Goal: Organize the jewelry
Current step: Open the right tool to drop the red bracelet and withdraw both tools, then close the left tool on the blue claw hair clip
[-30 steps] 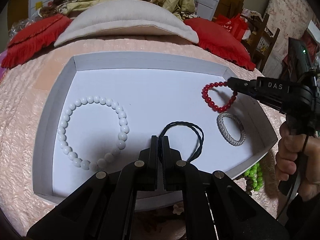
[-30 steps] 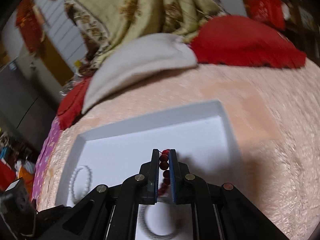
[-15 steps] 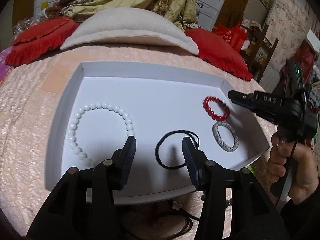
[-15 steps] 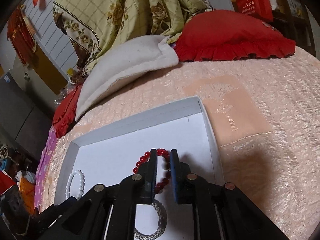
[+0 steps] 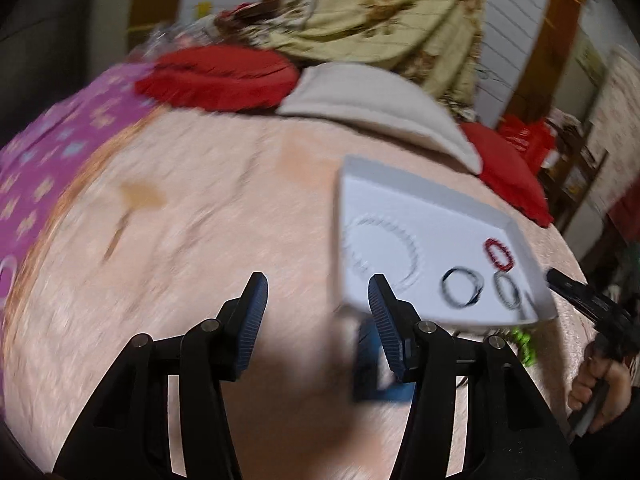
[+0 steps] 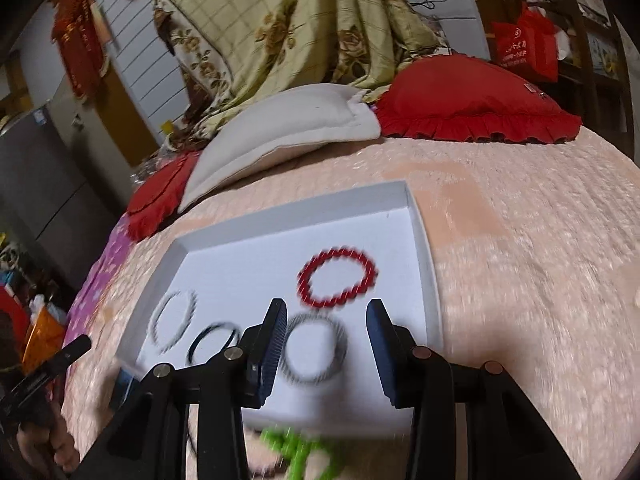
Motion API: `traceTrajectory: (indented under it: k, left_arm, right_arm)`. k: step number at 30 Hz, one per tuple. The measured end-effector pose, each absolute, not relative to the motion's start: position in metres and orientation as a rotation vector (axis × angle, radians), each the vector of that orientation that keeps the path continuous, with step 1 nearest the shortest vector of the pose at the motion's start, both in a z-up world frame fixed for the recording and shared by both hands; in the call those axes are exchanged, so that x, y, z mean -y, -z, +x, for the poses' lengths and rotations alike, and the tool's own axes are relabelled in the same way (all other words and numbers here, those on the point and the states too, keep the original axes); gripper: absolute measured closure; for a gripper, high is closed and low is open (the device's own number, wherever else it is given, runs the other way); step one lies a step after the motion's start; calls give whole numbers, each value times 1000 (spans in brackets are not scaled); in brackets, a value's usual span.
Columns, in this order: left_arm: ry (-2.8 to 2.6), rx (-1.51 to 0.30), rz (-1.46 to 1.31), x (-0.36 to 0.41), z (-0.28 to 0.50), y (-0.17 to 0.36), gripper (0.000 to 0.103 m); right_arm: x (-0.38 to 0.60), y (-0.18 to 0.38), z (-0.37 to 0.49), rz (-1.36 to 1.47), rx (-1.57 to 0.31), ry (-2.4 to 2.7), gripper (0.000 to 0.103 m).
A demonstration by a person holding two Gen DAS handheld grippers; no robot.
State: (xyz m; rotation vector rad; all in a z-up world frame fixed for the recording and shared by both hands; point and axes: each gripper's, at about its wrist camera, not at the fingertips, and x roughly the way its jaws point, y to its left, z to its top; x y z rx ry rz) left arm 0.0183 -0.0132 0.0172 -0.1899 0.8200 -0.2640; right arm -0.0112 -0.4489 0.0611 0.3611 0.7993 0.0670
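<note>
A white tray (image 6: 288,216) on the pink bedspread holds a red bead bracelet (image 6: 338,282), a silver mesh bracelet (image 6: 316,350), a black braided cord bracelet (image 6: 214,340) and a white bead bracelet (image 6: 174,322). My right gripper (image 6: 327,320) hovers over the tray's near right part; its jaws are opening and hold nothing, with the silver bracelet lying on the tray below the gap. My left gripper (image 5: 318,292) is over bare bedspread left of the tray (image 5: 400,172), jaws opening and empty. The same bracelets show blurred: red (image 5: 498,254), black (image 5: 462,292), silver (image 5: 508,290), white (image 5: 380,252).
Green beads (image 6: 296,448) lie on the bedspread just in front of the tray's near edge. A blue object (image 5: 376,364) sits by the tray's near left corner. A cream pillow (image 6: 288,120) and red cushions (image 6: 472,100) line the far side. A purple cloth (image 5: 52,152) lies left.
Both grippers went from shut to open. The left let go of the black cord bracelet and swung left off the tray. The right dropped the red bracelet into the tray and drew back.
</note>
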Motion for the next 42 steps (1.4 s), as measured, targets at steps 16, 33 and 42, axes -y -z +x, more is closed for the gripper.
traceTrajectory:
  k: [16,33,42]
  left_arm:
    - [401,-875,-49,61,-19,12,51]
    - [432,-896,-23,87,4,18,48]
    - [388,-874,52,92,-3,18,56]
  right_arm:
    - [422,-22,-129,97,-925,-58,45]
    - [411,-22,-120,72,-928,-52,30]
    - [460,-36,-130,229,-845,34,34]
